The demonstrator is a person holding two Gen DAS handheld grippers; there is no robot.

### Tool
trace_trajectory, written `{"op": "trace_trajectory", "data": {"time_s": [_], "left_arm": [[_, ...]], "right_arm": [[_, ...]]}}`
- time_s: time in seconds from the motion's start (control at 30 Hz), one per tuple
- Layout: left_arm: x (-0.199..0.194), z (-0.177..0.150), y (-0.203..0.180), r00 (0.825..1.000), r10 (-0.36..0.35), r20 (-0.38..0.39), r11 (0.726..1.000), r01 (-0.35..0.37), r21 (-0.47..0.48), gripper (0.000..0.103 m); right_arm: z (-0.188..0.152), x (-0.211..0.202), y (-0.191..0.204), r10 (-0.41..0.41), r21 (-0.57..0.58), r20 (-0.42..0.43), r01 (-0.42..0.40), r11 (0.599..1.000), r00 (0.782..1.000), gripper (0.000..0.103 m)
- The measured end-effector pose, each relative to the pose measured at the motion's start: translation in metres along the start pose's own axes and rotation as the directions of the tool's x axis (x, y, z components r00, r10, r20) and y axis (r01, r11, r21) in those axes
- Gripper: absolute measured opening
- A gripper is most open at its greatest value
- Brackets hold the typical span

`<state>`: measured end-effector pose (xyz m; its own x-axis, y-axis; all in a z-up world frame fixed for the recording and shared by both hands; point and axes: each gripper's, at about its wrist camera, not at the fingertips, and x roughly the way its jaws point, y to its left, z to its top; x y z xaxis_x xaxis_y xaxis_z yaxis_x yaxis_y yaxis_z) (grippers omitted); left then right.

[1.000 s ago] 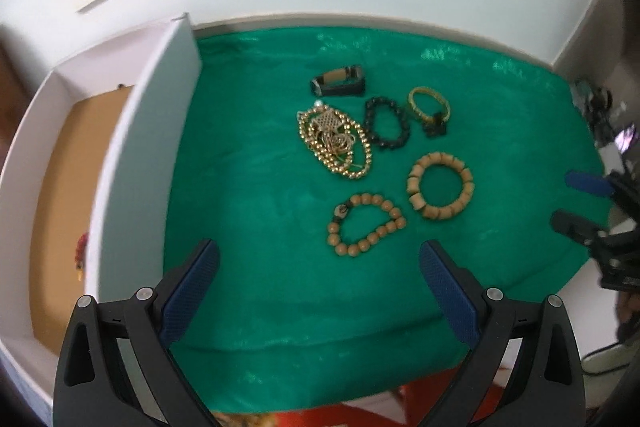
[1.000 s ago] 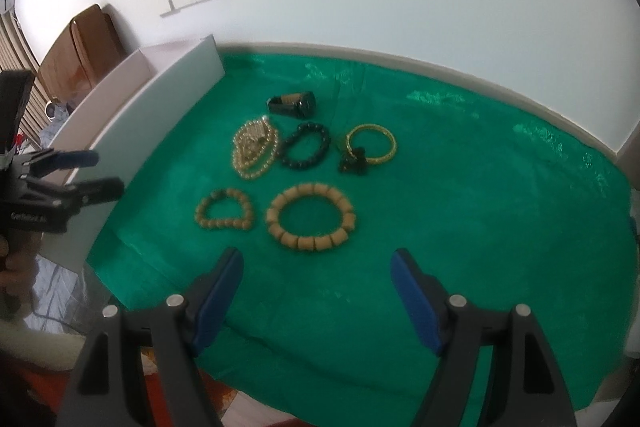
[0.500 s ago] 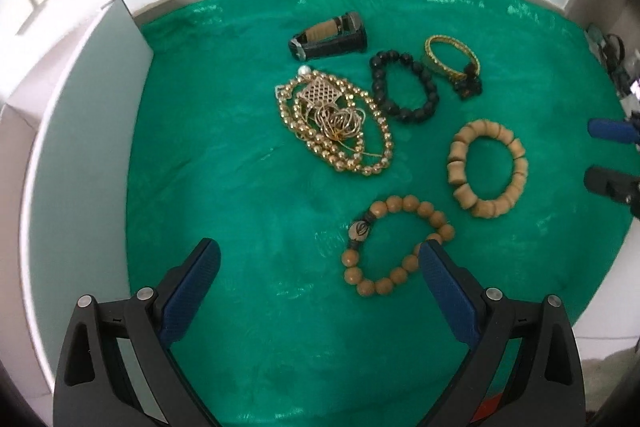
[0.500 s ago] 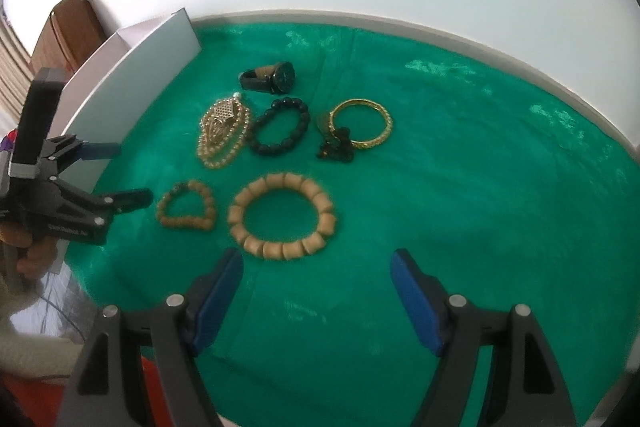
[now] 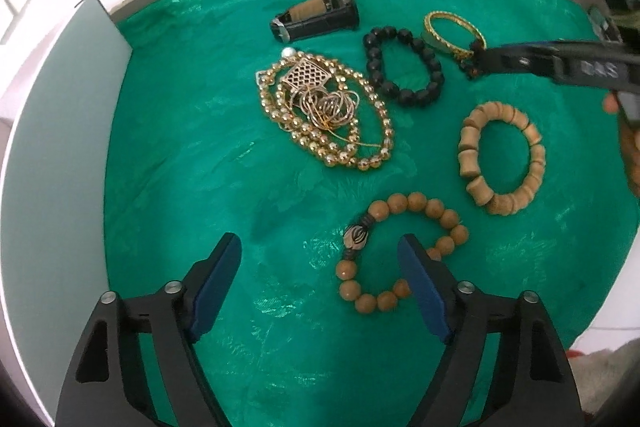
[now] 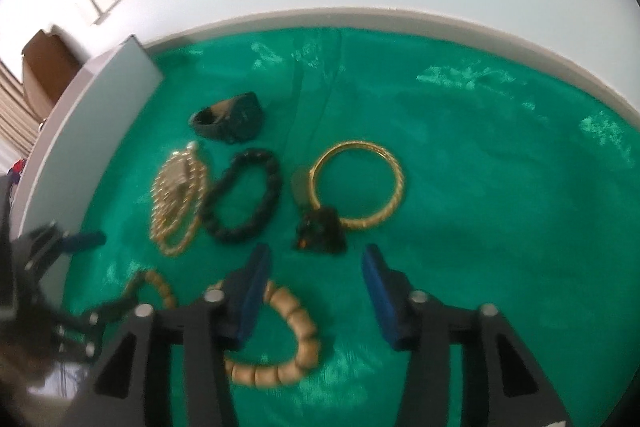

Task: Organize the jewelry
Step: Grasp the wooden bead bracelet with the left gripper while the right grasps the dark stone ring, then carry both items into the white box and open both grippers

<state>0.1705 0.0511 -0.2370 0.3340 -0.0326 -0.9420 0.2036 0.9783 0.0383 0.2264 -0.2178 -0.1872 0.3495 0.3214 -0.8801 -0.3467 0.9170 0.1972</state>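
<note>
In the left wrist view the left gripper [image 5: 320, 259], closing but still apart, straddled one side of the round brown wooden-bead bracelet [image 5: 400, 253] near the green cloth's [image 5: 168, 155] front edge, while in the right wrist view the right gripper [image 6: 316, 279], also closing with nothing between its jaws, hung before the twisted gold bangle [image 6: 358, 185] mid-cloth, whose dark tassel could slip out.

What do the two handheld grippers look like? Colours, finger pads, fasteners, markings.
Both match: the left gripper and the right gripper have matte black plastic frames with triangular cut-outs, two fingers faced with dark blue pads, and round silver pivot bolts. Seen from the left wrist camera, the right gripper's black body carries pale lettering, too blurred to read. No cables or sleeves are visible.
</note>
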Motion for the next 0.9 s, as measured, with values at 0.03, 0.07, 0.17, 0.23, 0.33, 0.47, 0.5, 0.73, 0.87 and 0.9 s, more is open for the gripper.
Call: {"op": "trace_trajectory", "data": {"time_s": [0.03, 0.07, 0.17, 0.23, 0.33, 0.47, 0.5, 0.73, 0.87, 0.9], "left_arm": [[0.002, 0.001, 0.0, 1.0, -0.001, -0.005, 1.0, 0.001, 0.001, 0.08], [0.004, 0.0, -0.001, 1.0, -0.002, -0.01, 1.0, 0.002, 0.002, 0.079], [0.01, 0.0, -0.003, 1.0, 0.001, -0.023, 1.0, 0.0, 0.013, 0.078], [0.01, 0.0, -0.003, 1.0, -0.008, -0.013, 1.0, 0.008, 0.009, 0.076], [0.007, 0.001, -0.002, 0.999, -0.033, -0.001, 0.999, 0.033, 0.001, 0.046], [0.003, 0.003, 0.0, 0.999, -0.051, -0.014, 0.999, 0.051, -0.003, 0.013], [0.002, 0.004, 0.0, 0.998, -0.054, -0.013, 0.999, 0.054, -0.011, 0.012], [-0.039, 0.001, 0.012, 0.994, -0.093, 0.057, 0.99, 0.098, -0.1, 0.012], [-0.078, -0.004, 0.02, 0.989, -0.095, 0.116, 0.981, 0.113, -0.156, 0.012], [-0.086, -0.005, 0.02, 0.987, -0.095, 0.129, 0.979, 0.116, -0.169, 0.012]], "right_arm": [[0.002, 0.006, 0.002, 0.002, 0.006, -0.003, -0.002, 1.0, 1.0, 0.042], [0.002, 0.009, 0.003, -0.001, 0.007, -0.006, 0.001, 1.0, 1.0, 0.042], [0.002, 0.021, 0.006, -0.044, 0.013, -0.005, 0.044, 0.999, 0.999, 0.038], [0.002, 0.023, 0.005, -0.068, 0.025, 0.02, 0.068, 0.997, 0.997, 0.024], [0.004, 0.023, 0.0, -0.065, 0.041, 0.036, 0.063, 0.997, 0.997, 0.011], [0.005, 0.002, -0.004, -0.029, 0.064, 0.067, 0.024, 0.998, 0.997, 0.011], [0.005, -0.008, -0.002, -0.018, 0.061, 0.081, 0.013, 0.998, 0.997, 0.011], [0.0, -0.076, 0.004, 0.027, 0.032, 0.148, -0.033, 0.999, 0.989, 0.011], [-0.004, -0.107, 0.009, 0.051, 0.014, 0.165, -0.054, 0.998, 0.985, 0.011], [-0.006, -0.114, 0.011, 0.059, 0.007, 0.165, -0.061, 0.998, 0.984, 0.011]]}}
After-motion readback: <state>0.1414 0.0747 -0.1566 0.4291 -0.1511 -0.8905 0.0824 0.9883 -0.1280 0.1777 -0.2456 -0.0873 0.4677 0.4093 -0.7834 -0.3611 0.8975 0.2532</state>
